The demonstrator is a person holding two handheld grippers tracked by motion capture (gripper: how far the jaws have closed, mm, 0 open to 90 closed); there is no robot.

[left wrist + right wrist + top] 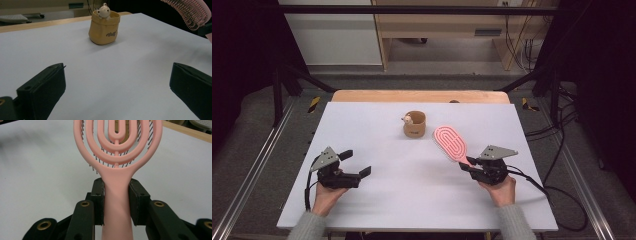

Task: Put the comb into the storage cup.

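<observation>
**Brush clamped by its handle, cup waiting mid-bench**

Nearest the high camera are the person's two hands, each with a hand-held gripper. Right hand-held gripper (468, 165) is clenched on the handle of the pink hairbrush (451, 143); the right gripper view shows both jaws pressed flat against the narrow neck just below the open, looped head, bristles facing down. In the left gripper view the head hangs clear above the white bench (412, 200). Left hand-held gripper (357, 164) is released, jaws wide apart with nothing between them, hovering low over the bench.

Risks, as I judge them: the grip sits far from the head, so the long brush could pivot or slip in the jaws on a quick swing. Its head is near the cup and could knock it over.

That tan cup (414, 124) stands upright mid-bench, with a small white figurine (406, 119) peeking over its rim. Whether anything else lies inside I cannot tell.
</observation>
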